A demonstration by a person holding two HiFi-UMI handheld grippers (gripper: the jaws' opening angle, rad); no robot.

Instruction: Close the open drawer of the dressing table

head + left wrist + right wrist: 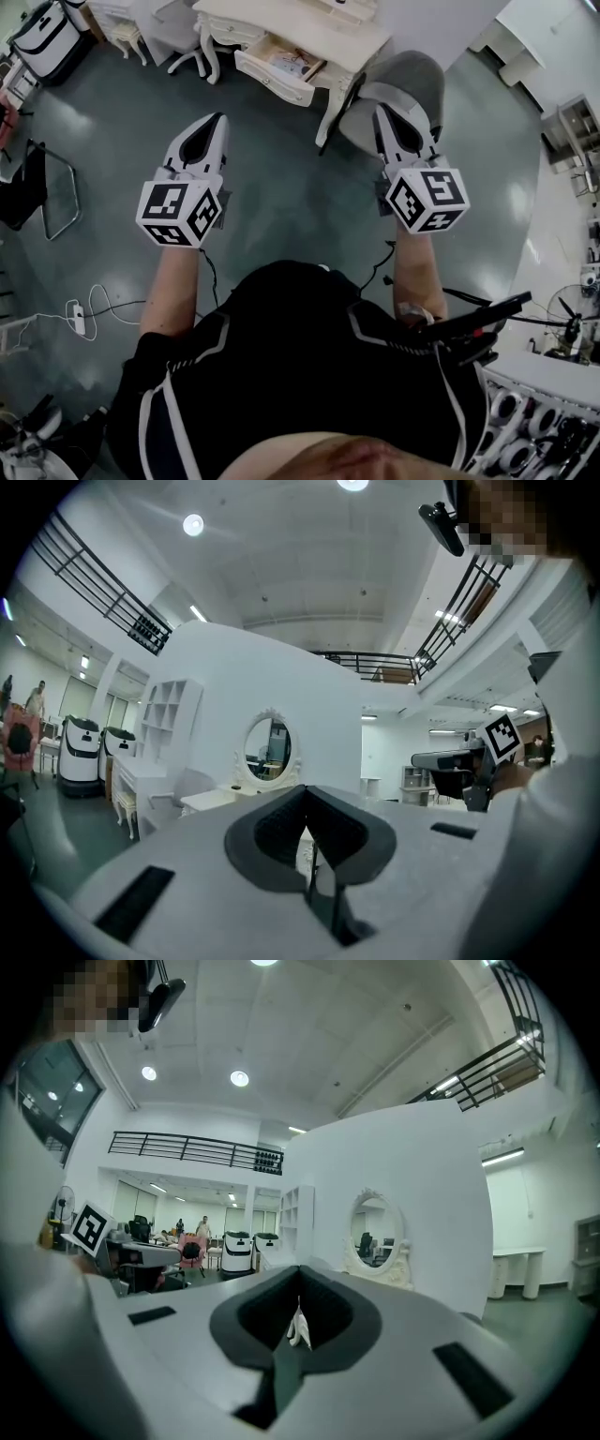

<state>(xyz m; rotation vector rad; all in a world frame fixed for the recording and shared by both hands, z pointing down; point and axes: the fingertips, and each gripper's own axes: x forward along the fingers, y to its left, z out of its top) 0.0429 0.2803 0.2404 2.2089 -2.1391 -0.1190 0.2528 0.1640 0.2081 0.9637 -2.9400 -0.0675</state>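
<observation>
In the head view the white dressing table [356, 37] stands at the top, its drawer [277, 77] pulled out toward me with things inside. My left gripper [217, 118] and right gripper [386, 109] are held side by side above the floor, well short of the drawer, both shut with nothing in them. In the left gripper view the shut jaws' tips [305, 789] point at the table's oval mirror [270, 747]. The right gripper view shows the same: shut tips [298, 1269], with the mirror [375, 1232] to the right.
A grey padded chair [408, 80] stands under the right gripper, beside the table. A white chair [183, 42] and stool [127, 37] are left of the drawer. A black bag [47, 37], a black metal frame [52, 192] and a power strip with cable [77, 317] lie at the left.
</observation>
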